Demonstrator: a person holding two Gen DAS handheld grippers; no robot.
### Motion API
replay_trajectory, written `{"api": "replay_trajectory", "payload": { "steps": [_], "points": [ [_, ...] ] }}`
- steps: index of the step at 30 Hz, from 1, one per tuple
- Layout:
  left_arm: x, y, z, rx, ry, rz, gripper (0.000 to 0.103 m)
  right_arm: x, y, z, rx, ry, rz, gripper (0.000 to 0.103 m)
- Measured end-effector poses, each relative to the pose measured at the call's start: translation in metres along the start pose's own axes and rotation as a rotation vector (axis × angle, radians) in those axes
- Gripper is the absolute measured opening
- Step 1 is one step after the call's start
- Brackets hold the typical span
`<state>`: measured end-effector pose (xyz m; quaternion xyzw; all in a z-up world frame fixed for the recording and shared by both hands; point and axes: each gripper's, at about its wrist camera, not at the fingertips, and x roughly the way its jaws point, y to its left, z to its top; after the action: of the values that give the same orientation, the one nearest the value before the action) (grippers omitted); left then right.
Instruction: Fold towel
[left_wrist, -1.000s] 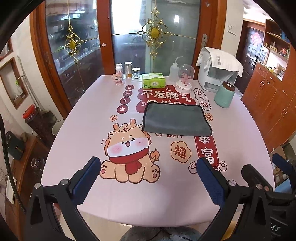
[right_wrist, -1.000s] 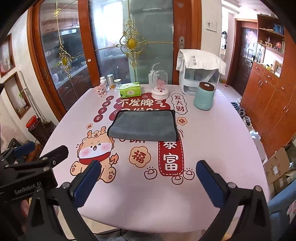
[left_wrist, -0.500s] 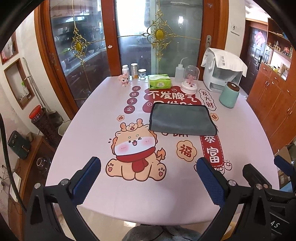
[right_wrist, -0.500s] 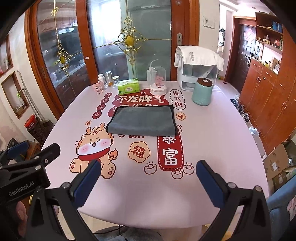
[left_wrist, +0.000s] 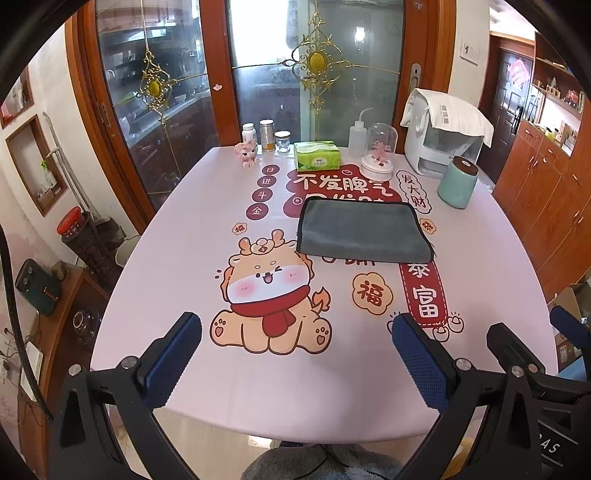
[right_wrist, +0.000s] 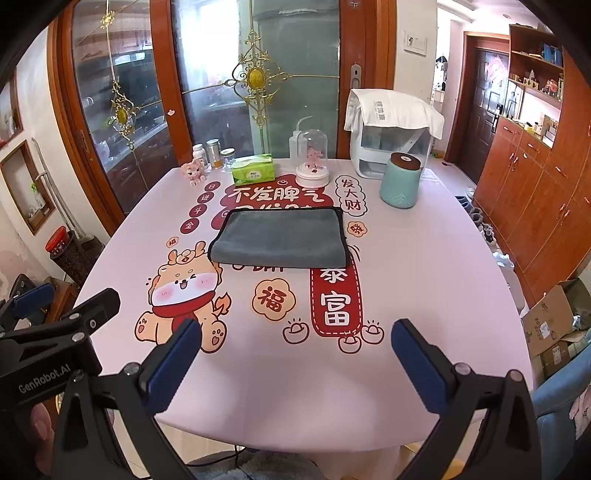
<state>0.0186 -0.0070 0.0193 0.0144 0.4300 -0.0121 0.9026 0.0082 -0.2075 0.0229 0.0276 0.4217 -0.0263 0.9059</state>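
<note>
A grey towel (left_wrist: 364, 230) lies folded flat in a rectangle on the middle of the pink printed tablecloth (left_wrist: 177, 280); it also shows in the right wrist view (right_wrist: 282, 236). My left gripper (left_wrist: 295, 350) is open and empty, held above the table's near edge, well short of the towel. My right gripper (right_wrist: 295, 354) is open and empty too, above the near edge. The left gripper's body shows at the left of the right wrist view (right_wrist: 55, 332).
Along the table's far side stand small jars (left_wrist: 266, 134), a pink figurine (left_wrist: 246, 153), a green tissue box (left_wrist: 317, 156), a squeeze bottle (left_wrist: 356, 138), a glass dome (left_wrist: 378, 151), a white appliance (left_wrist: 441, 136) and a teal canister (left_wrist: 458, 181). Cardboard boxes (right_wrist: 554, 328) sit on the floor at right.
Both grippers have drawn back and risen from the table, so the towel looks farther away. The towel has not moved. Both stay open.
</note>
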Motion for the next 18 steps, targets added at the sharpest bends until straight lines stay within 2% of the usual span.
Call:
{"api": "replay_trajectory", "payload": {
  "steps": [18],
  "points": [
    [-0.0005, 0.0055, -0.0065, 0.006, 0.009, 0.000, 0.103, -0.0004, 0.0007, -0.0002, -0.001, 0.000, -0.001, 0.103]
  ]
}}
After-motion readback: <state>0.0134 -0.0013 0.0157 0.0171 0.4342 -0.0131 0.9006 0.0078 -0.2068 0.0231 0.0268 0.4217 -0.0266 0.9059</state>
